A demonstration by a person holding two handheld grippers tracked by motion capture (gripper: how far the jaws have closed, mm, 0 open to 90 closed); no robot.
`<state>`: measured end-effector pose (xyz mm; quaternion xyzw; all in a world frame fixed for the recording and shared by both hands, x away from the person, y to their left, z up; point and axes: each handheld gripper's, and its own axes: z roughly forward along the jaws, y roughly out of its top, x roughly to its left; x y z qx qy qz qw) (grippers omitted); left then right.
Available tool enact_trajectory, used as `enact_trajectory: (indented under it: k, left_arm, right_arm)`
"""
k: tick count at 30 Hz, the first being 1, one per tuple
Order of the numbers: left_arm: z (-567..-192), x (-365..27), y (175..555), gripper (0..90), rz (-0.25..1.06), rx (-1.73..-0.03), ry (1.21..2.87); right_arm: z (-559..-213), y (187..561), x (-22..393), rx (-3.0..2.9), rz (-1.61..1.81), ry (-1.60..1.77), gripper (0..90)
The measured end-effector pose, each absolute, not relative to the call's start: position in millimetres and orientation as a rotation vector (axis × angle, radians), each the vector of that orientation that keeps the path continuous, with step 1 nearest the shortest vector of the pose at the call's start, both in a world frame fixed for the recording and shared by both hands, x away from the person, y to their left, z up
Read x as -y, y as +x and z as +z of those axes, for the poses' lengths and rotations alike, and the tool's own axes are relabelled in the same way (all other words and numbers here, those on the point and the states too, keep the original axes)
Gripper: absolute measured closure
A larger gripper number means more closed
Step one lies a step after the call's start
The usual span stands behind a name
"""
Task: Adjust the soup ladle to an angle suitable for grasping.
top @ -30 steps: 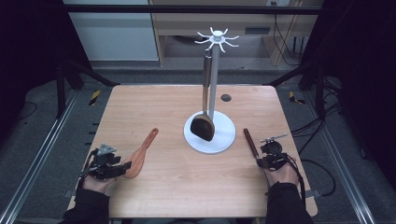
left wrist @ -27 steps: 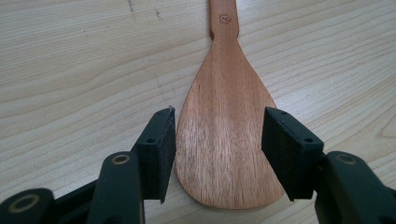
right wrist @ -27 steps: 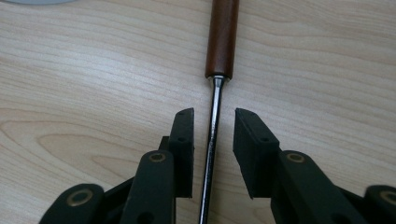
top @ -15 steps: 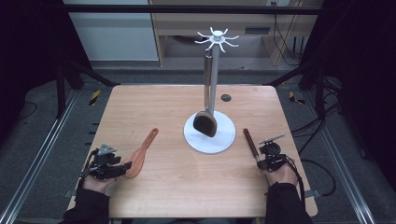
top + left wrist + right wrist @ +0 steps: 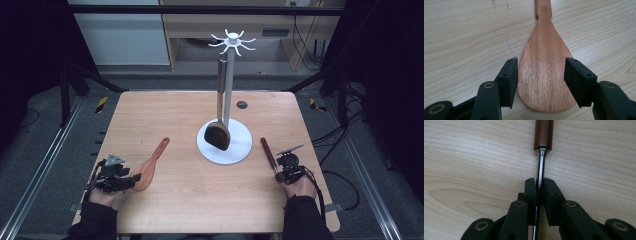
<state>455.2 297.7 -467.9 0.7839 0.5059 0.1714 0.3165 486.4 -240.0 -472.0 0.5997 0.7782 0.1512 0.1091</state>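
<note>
We've got our left gripper [image 5: 540,75] down on the near-left of the table [image 5: 190,200], jaws astride the broad blade of the wooden spatula [image 5: 545,72], which lies flat with its handle running away toward the far right. The left pad looks to be touching the blade's edge; the right pad shows a sliver of gap, so we'd call that one spread, not yet clamped.

Over on the near right, our right gripper [image 5: 538,188] has just been closing, and now its pads pinch the thin metal shank of the wooden-handled utensil [image 5: 543,135], which also lies flat on the table, just right of the white rack base [image 5: 240,150].

Between them stands the hanging rack [image 5: 229,80], a dark spoon [image 5: 218,136] already dangling from one hook.

What could go wrong: that shank is slim and shiny, so as we lift it may swivel between the pads and droop handle-first. On the left, a grip across the tapering blade could squeeze the spatula out forward. And either lift swung wide could knock the spoon or the rack
</note>
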Motion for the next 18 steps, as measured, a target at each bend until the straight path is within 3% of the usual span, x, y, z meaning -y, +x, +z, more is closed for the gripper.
enact_trajectory:
  k: [18]
  left_arm:
    - [-468.2, -297.8, 455.9, 44.9, 0.446, -1.336, 2.062]
  right_arm:
    - [-469.9, 489.9, 232.5, -2.273, 0.387, 1.819, 85.1]
